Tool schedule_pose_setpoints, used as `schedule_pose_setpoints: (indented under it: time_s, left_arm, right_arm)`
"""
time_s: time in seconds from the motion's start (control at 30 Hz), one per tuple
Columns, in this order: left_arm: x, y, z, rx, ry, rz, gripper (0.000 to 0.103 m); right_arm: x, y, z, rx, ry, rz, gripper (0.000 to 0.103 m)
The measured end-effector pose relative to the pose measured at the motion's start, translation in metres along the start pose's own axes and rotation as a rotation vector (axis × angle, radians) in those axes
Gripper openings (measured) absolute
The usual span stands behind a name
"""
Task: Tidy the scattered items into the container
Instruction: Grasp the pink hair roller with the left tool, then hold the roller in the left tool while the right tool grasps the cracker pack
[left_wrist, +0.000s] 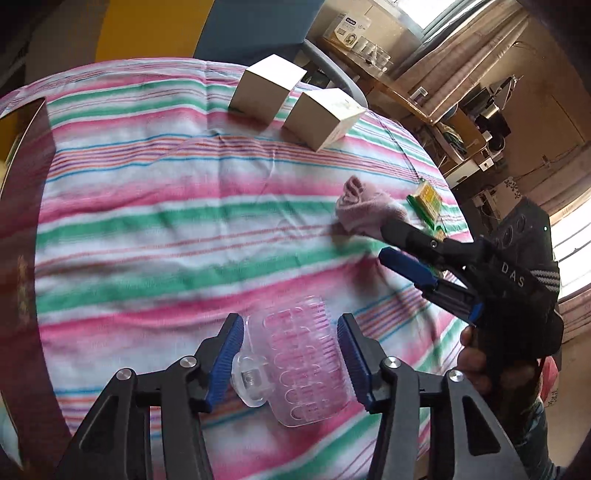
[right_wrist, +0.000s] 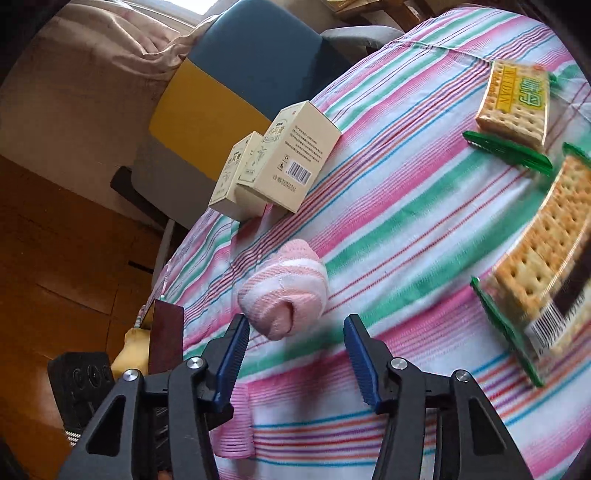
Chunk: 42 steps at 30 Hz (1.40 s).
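A clear plastic hair clip (left_wrist: 295, 363) lies on the striped cloth between the open fingers of my left gripper (left_wrist: 291, 334). A rolled pink sock (left_wrist: 364, 212) lies to the right, also in the right wrist view (right_wrist: 286, 288), just ahead of my open right gripper (right_wrist: 295, 334), which shows in the left wrist view (left_wrist: 384, 240). Two cream boxes (left_wrist: 295, 103) stand at the far edge, also in the right wrist view (right_wrist: 277, 162). Two cracker packs (right_wrist: 513, 99) (right_wrist: 543, 258) lie right of the sock. The dark red container (left_wrist: 26, 229) is at the left, also in the right wrist view (right_wrist: 166, 332).
The striped cloth (left_wrist: 166, 206) covers a round table. A blue and yellow chair (right_wrist: 236, 81) stands behind the boxes. A pink ribbed item (right_wrist: 236, 424) lies under my right gripper. Shelves and a window are beyond the table at the right.
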<state>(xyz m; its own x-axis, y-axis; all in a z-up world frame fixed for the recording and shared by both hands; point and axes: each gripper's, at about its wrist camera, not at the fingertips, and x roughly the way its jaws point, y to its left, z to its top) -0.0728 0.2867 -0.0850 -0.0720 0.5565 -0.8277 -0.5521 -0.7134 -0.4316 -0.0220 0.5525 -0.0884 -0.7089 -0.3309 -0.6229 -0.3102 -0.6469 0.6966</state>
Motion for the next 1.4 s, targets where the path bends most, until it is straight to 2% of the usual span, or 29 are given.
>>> schedule_pose_setpoints:
  time_s: [0.2,0.37,0.57,0.63,0.7,0.8,1.03,1.13,1.23,1.4]
  left_arm:
    - [-0.023,-0.003,-0.046,0.023,-0.019,0.031,0.055]
    - [-0.034,-0.002,-0.067,0.054,-0.046,0.072,0.059]
    - [-0.035,-0.004,-0.075,0.089,-0.058,0.091,0.063]
    - [-0.032,-0.009,-0.078,0.127,-0.060,0.117,0.063]
    - [-0.029,-0.015,-0.081,0.172,-0.062,0.150,0.063]
    - [-0.026,-0.020,-0.083,0.213,-0.063,0.175,0.066]
    - [-0.024,-0.020,-0.082,0.251,-0.073,0.182,0.066]
    - [-0.023,-0.019,-0.081,0.257,-0.080,0.181,0.066]
    - [-0.023,-0.018,-0.080,0.254,-0.085,0.176,0.066]
    - [-0.023,-0.018,-0.081,0.257,-0.102,0.175,0.066]
  right_arm:
    - [-0.016,0.012,-0.028,-0.083,0.048,-0.008,0.067]
    - [-0.043,0.002,-0.053,-0.096,0.040,-0.026,0.078]
    - [-0.092,-0.033,-0.063,-0.079,-0.034,-0.164,0.085]
    - [-0.105,-0.045,-0.056,-0.064,-0.067,-0.224,0.085]
    - [-0.119,-0.058,-0.046,-0.044,-0.107,-0.276,0.090]
    - [-0.123,-0.066,-0.020,-0.041,-0.156,-0.353,0.093]
    - [-0.097,-0.064,0.051,-0.111,-0.180,-0.505,0.093]
    - [-0.077,-0.062,0.072,-0.169,-0.145,-0.563,0.086]
    - [-0.056,-0.066,0.079,-0.201,-0.087,-0.607,0.078]
    - [-0.050,-0.064,0.063,-0.249,-0.049,-0.618,0.072]
